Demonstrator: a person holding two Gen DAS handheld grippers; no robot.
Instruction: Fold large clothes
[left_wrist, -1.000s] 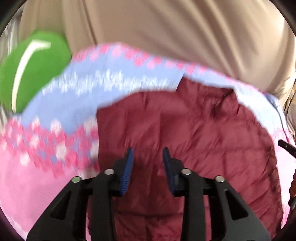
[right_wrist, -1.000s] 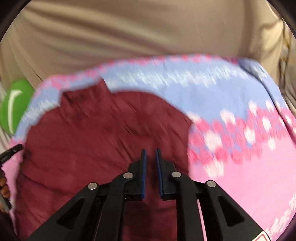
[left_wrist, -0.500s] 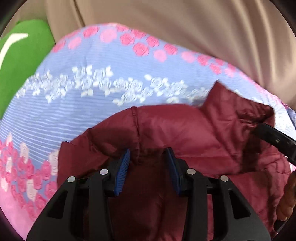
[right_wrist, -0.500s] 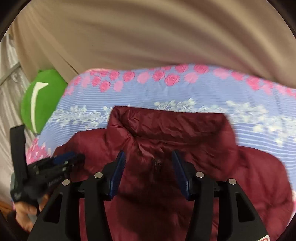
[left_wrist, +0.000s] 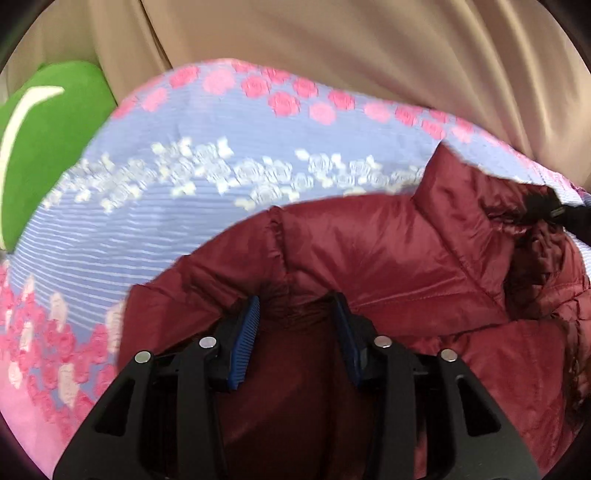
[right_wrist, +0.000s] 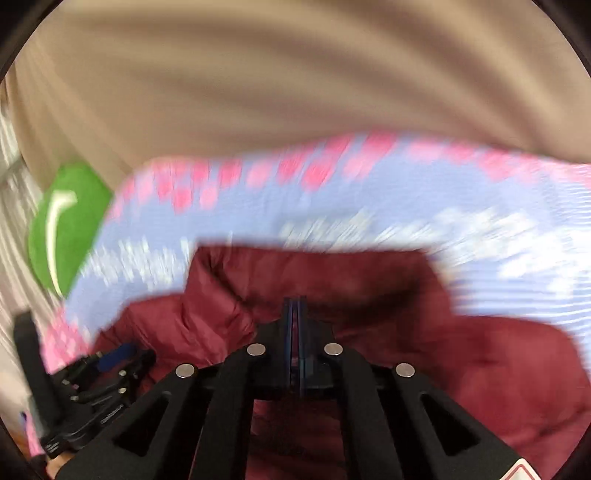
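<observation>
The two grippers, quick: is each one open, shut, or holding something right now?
Left gripper: open, jaws spread over the maroon jacket, gripping nothing.
Right gripper: shut, pinching the maroon jacket's fabric near the collar.

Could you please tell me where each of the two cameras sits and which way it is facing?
Left wrist: on the left gripper, looking forward over the maroon jacket on the flowered bedsheet; its fingers stand apart.
Right wrist: on the right gripper, fingers together at the jacket's collar; the left gripper shows at lower left.
Shared: jacket, bedsheet, green cushion, beige curtain.
</observation>
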